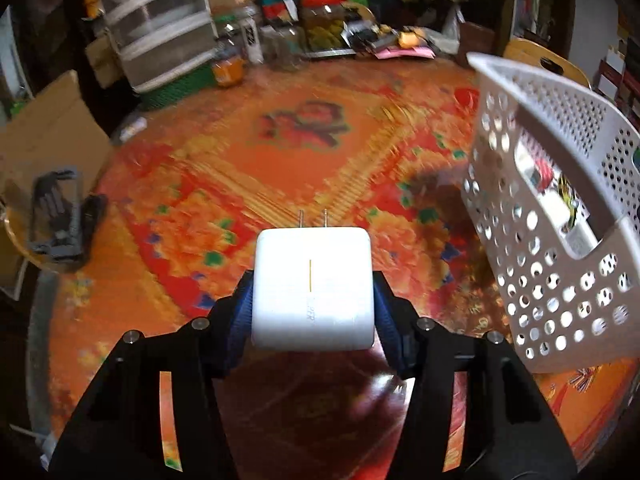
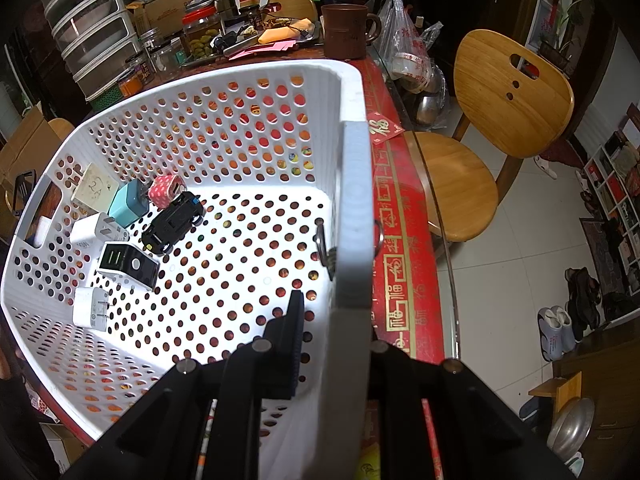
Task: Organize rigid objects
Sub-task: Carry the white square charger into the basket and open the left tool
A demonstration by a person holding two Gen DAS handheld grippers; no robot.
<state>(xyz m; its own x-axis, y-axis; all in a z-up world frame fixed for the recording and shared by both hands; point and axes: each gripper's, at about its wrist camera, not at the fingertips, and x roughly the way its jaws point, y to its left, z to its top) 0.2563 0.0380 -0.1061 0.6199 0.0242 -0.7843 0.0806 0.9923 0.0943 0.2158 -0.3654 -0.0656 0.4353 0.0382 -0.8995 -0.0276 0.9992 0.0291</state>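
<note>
So we've got the left gripper (image 1: 314,300) clamped on a white charger (image 1: 314,288), prongs pointing away from us, held up over the tablecloth (image 1: 240,168) just left of the basket (image 1: 560,216). The right gripper (image 2: 340,344) is pinched on the basket's (image 2: 354,208) side wall, one finger (image 2: 290,344) inside, the other outside, and the basket sits tilted. Inside it, everything has piled at the far left end: a cream plug (image 2: 94,188), a teal one (image 2: 128,202), a pink dotted one (image 2: 166,190), a black toy car (image 2: 174,222), a black charger (image 2: 126,264) and two more white ones (image 2: 98,232) (image 2: 90,308). A brown mug (image 2: 346,30) stands beyond the basket.
</note>
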